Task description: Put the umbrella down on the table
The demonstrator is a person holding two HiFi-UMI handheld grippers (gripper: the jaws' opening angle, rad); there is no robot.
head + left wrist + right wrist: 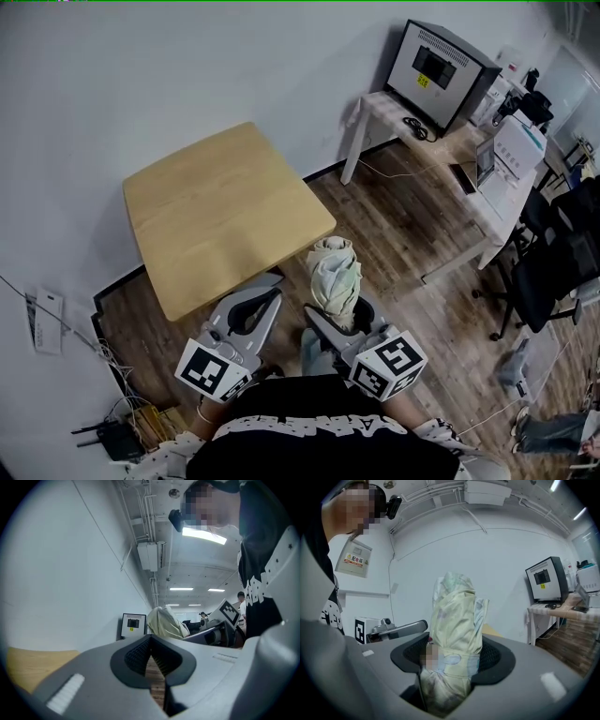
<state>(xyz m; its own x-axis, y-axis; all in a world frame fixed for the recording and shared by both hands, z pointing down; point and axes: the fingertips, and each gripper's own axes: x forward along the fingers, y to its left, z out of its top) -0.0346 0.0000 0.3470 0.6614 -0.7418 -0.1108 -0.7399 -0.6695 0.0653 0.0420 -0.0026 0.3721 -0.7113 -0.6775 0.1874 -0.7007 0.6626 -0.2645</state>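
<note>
The folded pale umbrella (pixel 335 272) stands upright, held off the wooden tabletop's (pixel 216 206) near edge, pinched round its lower part by the right gripper (pixel 337 323). The left gripper (pixel 258 305), also at that edge, has its jaws pressed together, empty.

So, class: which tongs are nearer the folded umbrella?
Right. The right tongs are clamped on the umbrella; the left tongs sit closed and empty beside it, apart.

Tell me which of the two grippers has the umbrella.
The right gripper: its jaws clamp the folded pale-green umbrella, standing upright between them. The left gripper has its jaws shut together on nothing.
</note>
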